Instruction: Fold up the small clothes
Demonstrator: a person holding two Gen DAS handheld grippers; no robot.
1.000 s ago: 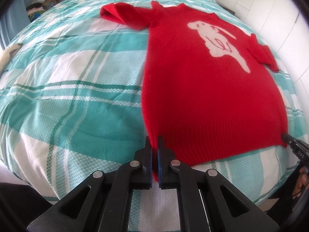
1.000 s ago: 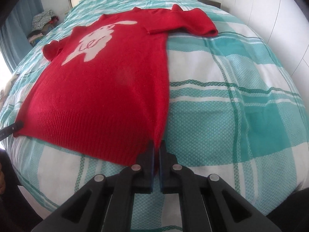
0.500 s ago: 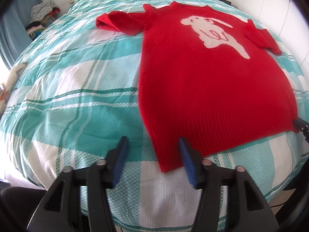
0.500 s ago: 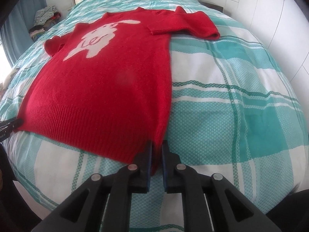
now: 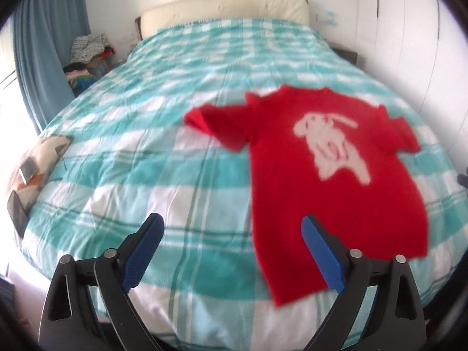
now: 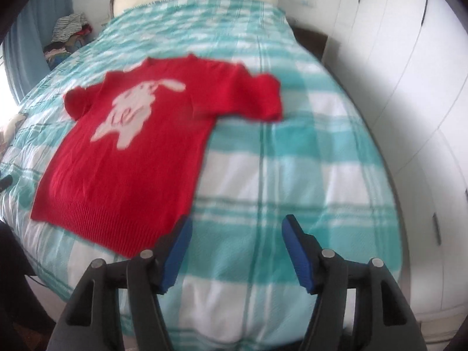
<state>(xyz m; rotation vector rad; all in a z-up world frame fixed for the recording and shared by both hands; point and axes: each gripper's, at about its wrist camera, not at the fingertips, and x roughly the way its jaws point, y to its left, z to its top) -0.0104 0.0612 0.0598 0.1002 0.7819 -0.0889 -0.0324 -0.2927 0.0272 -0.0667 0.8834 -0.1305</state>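
Note:
A red knitted sweater (image 5: 327, 181) with a white animal figure lies flat, face up, on the teal and white checked bedspread (image 5: 163, 175); its sleeves spread to both sides and its hem points toward me. In the right wrist view the same sweater (image 6: 137, 163) lies left of centre. My left gripper (image 5: 232, 222) hangs above the bed near the sweater's lower left corner; its jaws are opening and nothing is between them. My right gripper (image 6: 235, 222) hangs above the bed by the sweater's lower right corner, jaws opening, with only bedspread between them.
A cream headboard (image 5: 225, 8) stands at the far end of the bed. A pile of clothes (image 5: 87, 49) sits by the blue curtain (image 5: 44, 46) at the far left. Flat items lie on a patterned cloth (image 5: 32, 169) at the bed's left edge. White cabinet doors (image 6: 409, 87) line the right side.
Both grippers let go of the sweater's hem corners, opened wide and rose away from the bed, so more of the bed and headboard shows. The sweater stays flat.

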